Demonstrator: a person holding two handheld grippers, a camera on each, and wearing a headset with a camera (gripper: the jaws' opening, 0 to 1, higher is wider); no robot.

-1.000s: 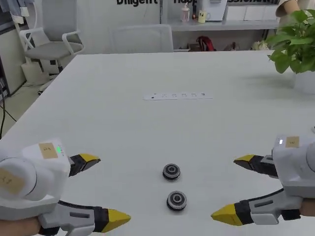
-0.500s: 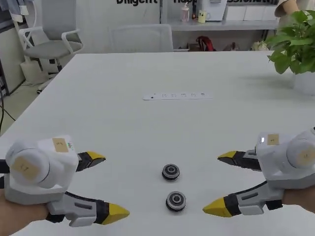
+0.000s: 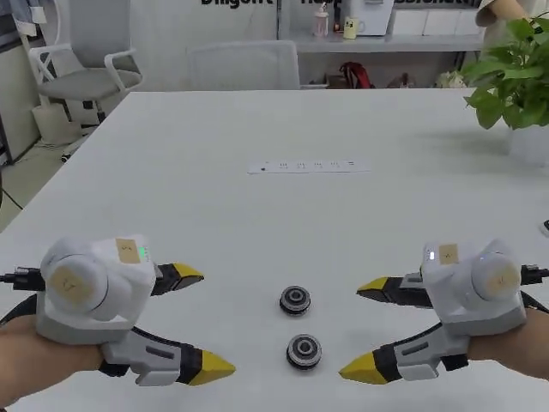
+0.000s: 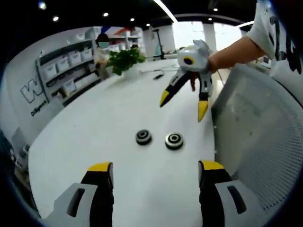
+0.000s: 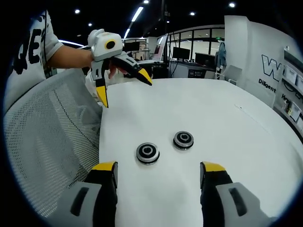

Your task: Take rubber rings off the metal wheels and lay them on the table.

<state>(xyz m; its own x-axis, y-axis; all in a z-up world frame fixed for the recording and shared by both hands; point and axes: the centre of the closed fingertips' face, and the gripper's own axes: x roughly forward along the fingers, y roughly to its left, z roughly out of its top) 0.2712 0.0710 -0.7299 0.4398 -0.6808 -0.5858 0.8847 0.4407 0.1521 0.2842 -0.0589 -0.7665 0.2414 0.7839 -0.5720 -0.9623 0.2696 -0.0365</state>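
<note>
Both have edged inward: left gripper (image 3: 213, 321) at 9 o'clock, right gripper (image 3: 353, 330) at 3 o'clock of the near wheel (image 3: 304, 351), jaws apart, empty.

Three cameras trained on one patch of table (image 3: 257, 215).

The head view looks forward and down from the near edge, with the far wheel (image 3: 295, 299) and near wheel (image 3: 304, 350) close and low in its middle. The left gripper view sits low over the tabletop and faces across it to the person's right, past its own jaws: wheels near, the right gripper (image 4: 182, 110) beyond them, the plant (image 4: 124, 59) far behind. The right gripper view faces the opposite way at like height and meets the left gripper (image 5: 125, 93) past the same wheels. All three share the wheels and the bare top around them. A mesh chair back (image 4: 255, 123) edges both gripper views.
</note>
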